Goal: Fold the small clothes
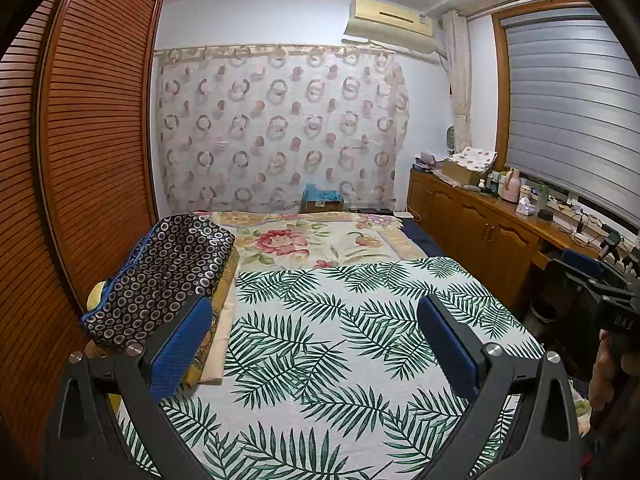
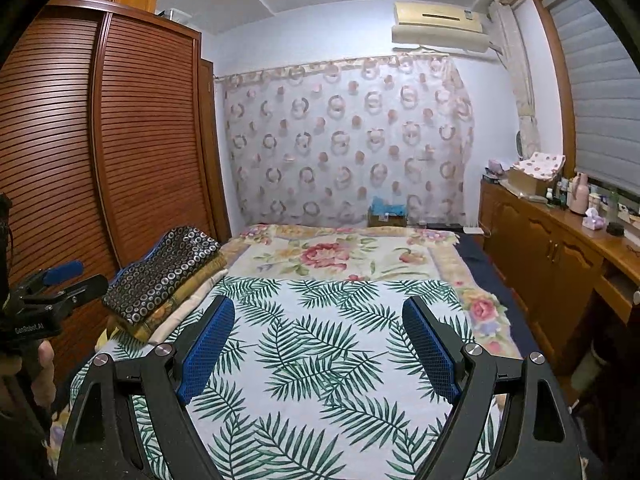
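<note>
folded stack [image 1: 160, 276] on bed's [image 1: 320, 360] left edge | wardrobe [image 1: 92, 120] left | cabinets [image 1: 480, 224] right

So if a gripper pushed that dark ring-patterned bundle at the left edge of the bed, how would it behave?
The dark ring-patterned bundle looks soft and padded, so it would likely dent and slide rather than roll. It sits on top of folded yellow fabric, so a push could shift the stack or tip it off the bed edge. Its sheen suggests it may be slippery.

Louvred wardrobe [image 2: 120, 140] left, curtained wall [image 2: 344, 140] ahead, wooden sideboard [image 2: 560, 240] right.
</note>
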Demonstrator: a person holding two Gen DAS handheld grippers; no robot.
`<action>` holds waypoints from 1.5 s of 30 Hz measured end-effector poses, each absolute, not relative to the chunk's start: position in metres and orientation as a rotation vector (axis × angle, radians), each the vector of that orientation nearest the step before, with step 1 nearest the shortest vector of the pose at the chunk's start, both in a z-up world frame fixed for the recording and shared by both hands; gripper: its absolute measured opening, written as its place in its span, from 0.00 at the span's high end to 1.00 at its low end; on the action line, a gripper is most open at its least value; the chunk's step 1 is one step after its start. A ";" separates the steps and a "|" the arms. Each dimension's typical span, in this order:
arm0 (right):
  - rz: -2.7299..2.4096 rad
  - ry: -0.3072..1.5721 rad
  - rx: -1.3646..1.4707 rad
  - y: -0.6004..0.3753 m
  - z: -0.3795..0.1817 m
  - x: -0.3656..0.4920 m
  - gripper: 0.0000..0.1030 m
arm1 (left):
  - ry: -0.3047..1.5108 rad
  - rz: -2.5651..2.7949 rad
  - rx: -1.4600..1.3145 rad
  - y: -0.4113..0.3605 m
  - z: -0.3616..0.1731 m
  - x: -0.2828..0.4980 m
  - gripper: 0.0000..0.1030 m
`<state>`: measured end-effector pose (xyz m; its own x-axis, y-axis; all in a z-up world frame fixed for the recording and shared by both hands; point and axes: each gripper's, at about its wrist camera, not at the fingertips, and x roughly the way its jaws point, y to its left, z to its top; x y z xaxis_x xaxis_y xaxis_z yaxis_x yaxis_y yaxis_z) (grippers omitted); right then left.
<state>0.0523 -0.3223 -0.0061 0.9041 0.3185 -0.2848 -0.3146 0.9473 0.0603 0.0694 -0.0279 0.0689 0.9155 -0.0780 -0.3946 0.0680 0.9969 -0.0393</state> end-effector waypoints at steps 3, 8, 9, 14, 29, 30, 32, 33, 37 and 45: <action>0.329 0.297 0.014 -0.323 -0.006 0.052 0.15 | 0.408 -0.075 -0.026 -0.028 0.069 0.069 0.01; 0.329 0.296 0.013 -0.323 -0.006 0.053 0.15 | 0.407 -0.075 -0.025 -0.027 0.069 0.069 0.01; 0.328 0.295 0.012 -0.323 -0.006 0.054 0.15 | 0.407 -0.075 -0.025 -0.027 0.069 0.070 0.01; 0.330 0.295 0.013 -0.326 -0.006 0.056 0.15 | 0.407 -0.076 -0.026 -0.027 0.069 0.069 0.01; 0.333 0.294 0.013 -0.327 -0.007 0.056 0.15 | 0.406 -0.071 -0.024 -0.027 0.069 0.067 0.01; 0.332 0.293 0.012 -0.327 -0.007 0.056 0.15 | 0.406 -0.071 -0.024 -0.027 0.069 0.067 0.01; 0.332 0.293 0.012 -0.328 -0.007 0.057 0.15 | 0.405 -0.071 -0.024 -0.027 0.069 0.067 0.01; 0.332 0.293 0.013 -0.328 -0.007 0.057 0.15 | 0.405 -0.071 -0.025 -0.027 0.069 0.067 0.01; 0.332 0.293 0.013 -0.329 -0.007 0.058 0.15 | 0.405 -0.071 -0.024 -0.026 0.069 0.067 0.01; 0.332 0.292 0.013 -0.330 -0.007 0.058 0.15 | 0.404 -0.070 -0.024 -0.027 0.069 0.067 0.01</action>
